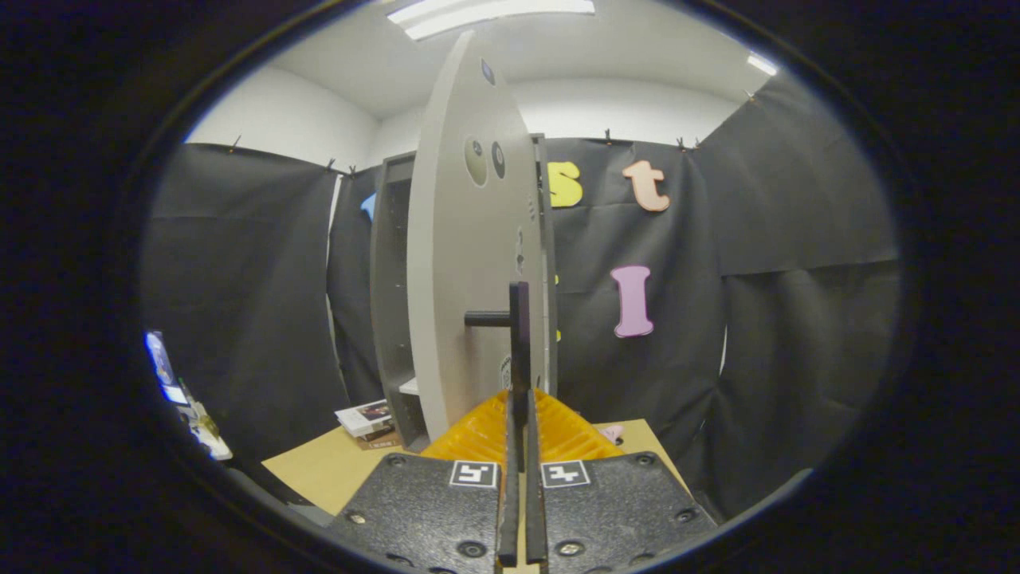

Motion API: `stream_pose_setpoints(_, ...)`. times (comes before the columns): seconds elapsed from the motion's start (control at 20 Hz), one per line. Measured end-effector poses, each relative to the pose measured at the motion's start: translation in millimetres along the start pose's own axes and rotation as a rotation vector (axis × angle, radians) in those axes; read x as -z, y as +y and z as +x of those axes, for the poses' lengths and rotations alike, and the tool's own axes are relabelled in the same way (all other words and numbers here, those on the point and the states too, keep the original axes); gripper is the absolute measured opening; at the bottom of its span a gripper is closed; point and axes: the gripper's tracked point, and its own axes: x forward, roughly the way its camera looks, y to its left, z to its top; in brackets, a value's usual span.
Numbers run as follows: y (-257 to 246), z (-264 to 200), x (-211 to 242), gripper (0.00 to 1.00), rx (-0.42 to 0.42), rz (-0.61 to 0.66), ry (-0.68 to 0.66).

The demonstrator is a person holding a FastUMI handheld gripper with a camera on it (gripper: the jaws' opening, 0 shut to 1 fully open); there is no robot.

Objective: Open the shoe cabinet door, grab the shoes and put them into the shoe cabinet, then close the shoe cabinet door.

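Gripper (pixel 519 414) fingers are pinching the handle (pixel 519 335), holding the door (pixel 470 263) part open; I am judging shoes unstowed, closing left.

The open door (pixel 466 263) stands edge-on just ahead of the fingers (pixel 510 446), which are closed together around its dark handle (pixel 519 335). Left of the door, the cabinet (pixel 390 303) mouth is open. Booklets (pixel 365 418) lie on the tabletop (pixel 319 470) beside the cabinet's base.
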Motion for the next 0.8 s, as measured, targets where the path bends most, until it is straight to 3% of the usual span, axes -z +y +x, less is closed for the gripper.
stream_pose_setpoints(0.2,-50,1,-2,0.05,0.08,0.025,-0.002)
stream_pose_setpoints(0.4,-37,-2,1,0.05,-0.05,0.097,0.003)
stream_pose_setpoints(0.5,-48,-5,5,0.05,-0.019,0.092,-0.017)
stream_pose_setpoints(0.8,-41,-32,47,0.05,-0.03,0.138,0.01)
